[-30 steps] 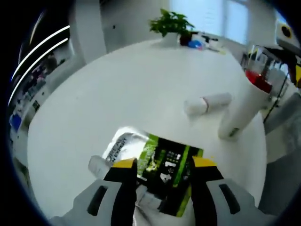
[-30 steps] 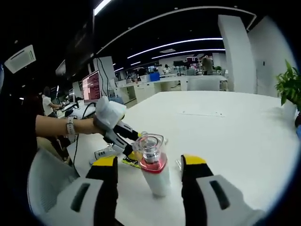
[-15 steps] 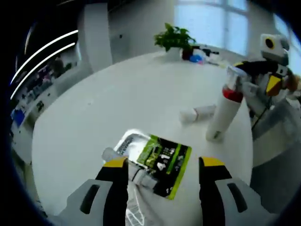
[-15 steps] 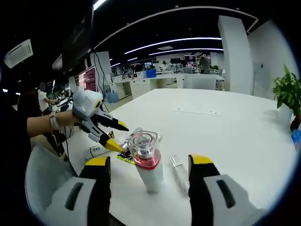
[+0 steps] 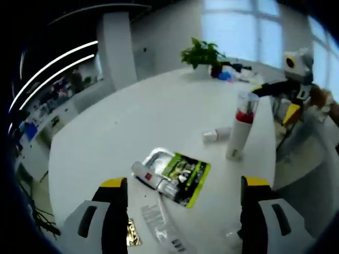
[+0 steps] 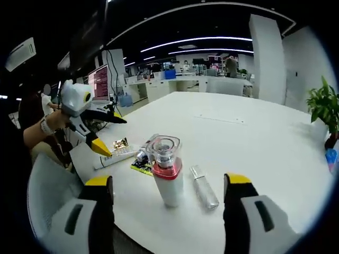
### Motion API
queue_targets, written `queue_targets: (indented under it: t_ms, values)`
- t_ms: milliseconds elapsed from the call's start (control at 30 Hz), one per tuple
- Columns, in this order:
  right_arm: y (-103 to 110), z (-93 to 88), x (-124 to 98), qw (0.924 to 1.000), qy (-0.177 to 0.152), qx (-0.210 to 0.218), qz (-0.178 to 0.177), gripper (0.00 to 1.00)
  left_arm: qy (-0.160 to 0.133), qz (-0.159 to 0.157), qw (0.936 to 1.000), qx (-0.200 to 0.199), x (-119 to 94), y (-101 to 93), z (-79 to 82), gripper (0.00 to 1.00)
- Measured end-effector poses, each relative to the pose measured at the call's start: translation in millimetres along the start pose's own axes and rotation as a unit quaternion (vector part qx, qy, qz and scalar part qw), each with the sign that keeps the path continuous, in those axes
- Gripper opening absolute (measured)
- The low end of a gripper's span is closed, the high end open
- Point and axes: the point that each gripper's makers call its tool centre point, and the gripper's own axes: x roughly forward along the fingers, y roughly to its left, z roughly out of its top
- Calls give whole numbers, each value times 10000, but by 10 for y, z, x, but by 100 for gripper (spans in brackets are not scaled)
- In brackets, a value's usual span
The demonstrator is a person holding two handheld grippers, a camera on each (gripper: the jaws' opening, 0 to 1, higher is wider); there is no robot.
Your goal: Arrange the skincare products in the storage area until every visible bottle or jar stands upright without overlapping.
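White table (image 6: 254, 137): spray bottle (image 6: 166, 172) upright, vial (image 6: 204, 187) seemingly flat.

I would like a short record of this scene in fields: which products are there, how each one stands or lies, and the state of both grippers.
upright: white bottle with red collar
lying beside it: small clear bottle
lying flat: green sachet, white tube partly on it
surface: white table
left gripper: open, holds nothing
right gripper: open, fingers either side of the upright bottle, apart from it
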Motion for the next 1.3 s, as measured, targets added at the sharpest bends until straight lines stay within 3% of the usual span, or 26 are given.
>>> queue_targets:
  t_ms: [367,800,1033,1300]
  values:
    - [-13,-56,-9,9995,204,-211,-86,99,361,71,9992,-126,-271,-14,-289,97]
    - [39,-147,21,9986,401,-352,-52,99,299,235,9993,-37,-443,-7,-440,97]
    - [28,-220,4,9969,599,-485,-186,100,509,313,9981,-177,-465,14,-597,97]
    - [1,-157,-19,9977,397,-388,-376,100,709,227,9967,-309,-397,-10,-780,97]
